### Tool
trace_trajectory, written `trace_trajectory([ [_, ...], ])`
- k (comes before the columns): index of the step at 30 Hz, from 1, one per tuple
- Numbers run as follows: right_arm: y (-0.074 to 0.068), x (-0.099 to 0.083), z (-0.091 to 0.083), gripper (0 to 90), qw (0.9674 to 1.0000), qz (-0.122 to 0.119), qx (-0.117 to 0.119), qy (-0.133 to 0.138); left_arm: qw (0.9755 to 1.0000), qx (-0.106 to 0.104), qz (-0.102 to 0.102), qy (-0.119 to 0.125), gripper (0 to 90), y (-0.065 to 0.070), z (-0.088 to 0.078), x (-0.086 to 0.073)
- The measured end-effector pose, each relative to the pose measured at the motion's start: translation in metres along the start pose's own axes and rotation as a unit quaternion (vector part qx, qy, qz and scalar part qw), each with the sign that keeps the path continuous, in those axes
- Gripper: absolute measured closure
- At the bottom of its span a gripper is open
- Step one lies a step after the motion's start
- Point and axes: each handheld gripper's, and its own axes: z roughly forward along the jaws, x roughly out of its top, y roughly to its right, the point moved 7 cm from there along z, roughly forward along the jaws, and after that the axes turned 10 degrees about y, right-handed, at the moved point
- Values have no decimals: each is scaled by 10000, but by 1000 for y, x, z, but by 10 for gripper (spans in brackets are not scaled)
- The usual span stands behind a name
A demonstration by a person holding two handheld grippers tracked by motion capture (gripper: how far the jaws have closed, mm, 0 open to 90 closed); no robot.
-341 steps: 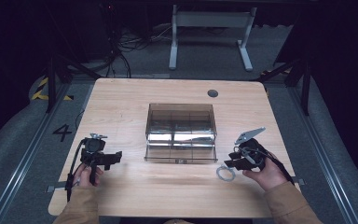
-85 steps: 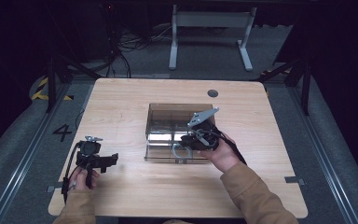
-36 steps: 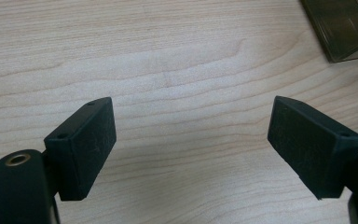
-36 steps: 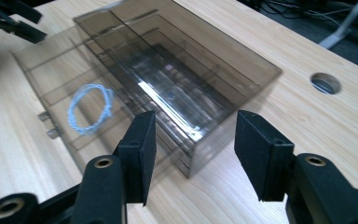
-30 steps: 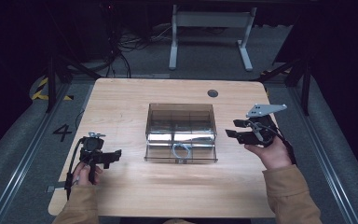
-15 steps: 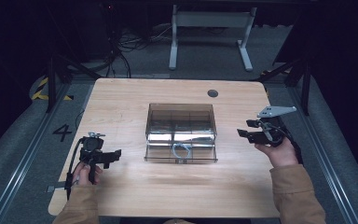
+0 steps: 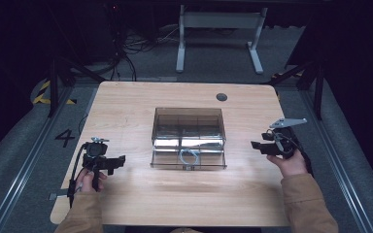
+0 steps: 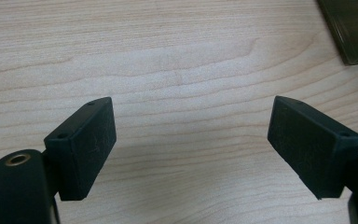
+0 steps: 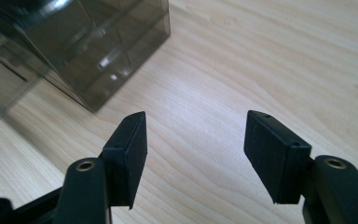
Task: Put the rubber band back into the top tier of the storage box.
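On the table (image 7: 126,204) right now, both my hands are parked out to the sides and the smoky clear drawer box (image 7: 188,138) sits in the middle between them. My right gripper (image 7: 264,147) hangs just off the box's right side with its jaws spread wide and nothing in them; in the right gripper view you can see bare wood between the pads and the box corner (image 9: 98,51) up ahead on the left. My left gripper (image 7: 119,161) is low near the table's left edge, jaws also wide and empty, well apart from the box.

The ring (image 7: 188,156) is lying in the pulled-out front drawer (image 7: 188,160), about the middle of it. So I'd say the step is closing that drawer. My tip: don't pinch anything. Bring the right jaws round to the drawer front, set one flat pad against it near the centre and push straight back. Off-centre pushing will probably skew it or slide the whole box, so I'd brace the box's far side with the left one.
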Motion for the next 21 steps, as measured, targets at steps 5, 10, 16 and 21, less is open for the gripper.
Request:
trace_trajectory([
  [5, 1, -15, 9, 384, 9998, 76, -29, -171, 10000, 23, -31, -11, 160, -1, 0, 0],
  [10, 0, -30, 17, 366, 9993, 98, -37, -345, 10000, 56, -48, -25, 160, -2, 1, 0],
  [16, -2, -39, 22, 365, 9989, 104, -54, -454, 10000, -17, -26, -46, 160, -1, 1, -1],
  [21, -4, -49, 29, 363, 9979, 57, -28, -642, 10000, -24, -17, -64, 161, 0, 1, -1],
])
